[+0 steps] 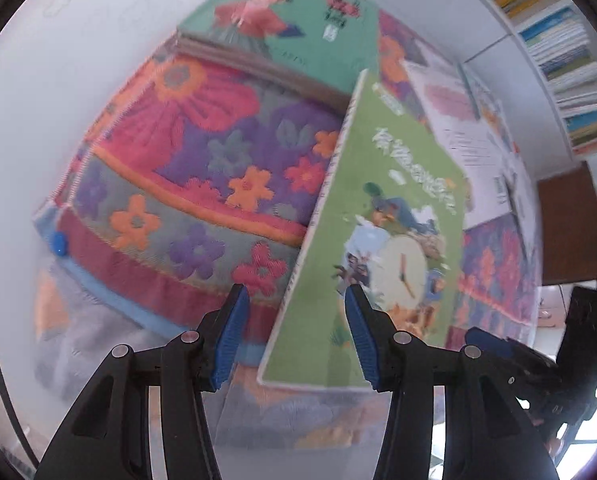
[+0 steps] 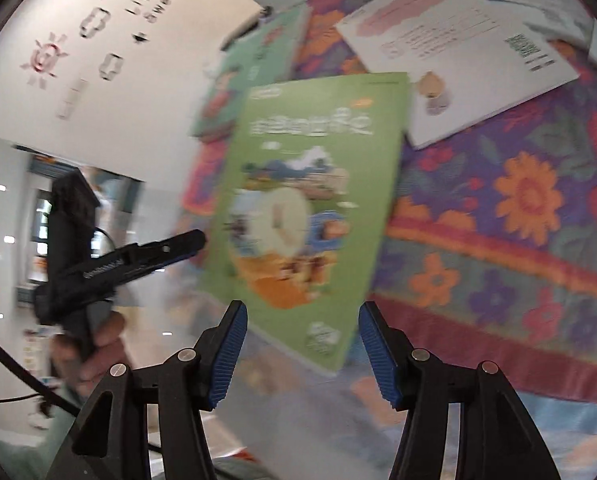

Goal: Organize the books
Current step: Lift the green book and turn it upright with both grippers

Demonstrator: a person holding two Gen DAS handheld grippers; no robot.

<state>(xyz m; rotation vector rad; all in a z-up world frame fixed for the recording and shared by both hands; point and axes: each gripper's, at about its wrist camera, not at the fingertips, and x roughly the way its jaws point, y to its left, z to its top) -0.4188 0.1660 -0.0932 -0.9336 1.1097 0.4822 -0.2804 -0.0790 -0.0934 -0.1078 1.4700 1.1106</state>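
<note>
Left wrist view: near to far, here's what I'm seeing
Left gripper (image 1: 296, 300): jaws apart, nothing pinched; the green book's near left corner sits in the gap but the pads don't look like they're pressing on it
Right gripper (image 2: 302, 320): jaws apart too, empty, hovering over the same book's near edge
Green book (image 1: 378, 240): thin softcover, lies flat on the flowery cloth (image 1: 202, 168) and pokes out past the near edge of the surface. My guess is it's light, bendy and a bit slick, so it'll flop if held by one corner. I'd take that overhanging near edge, close to the spine
Its look: bright green cover, cartoon scene with a big pale clock face, white title text up top
Teal book (image 1: 290, 28): further back on the cloth, girl in red on the cover, looks like it's lying on another book, so probably the pile to aim for
White sheets (image 2: 458, 52): far right, flat, pink panel and a QR code
Bookshelf (image 1: 558, 52): way back, packed with spines
</note>
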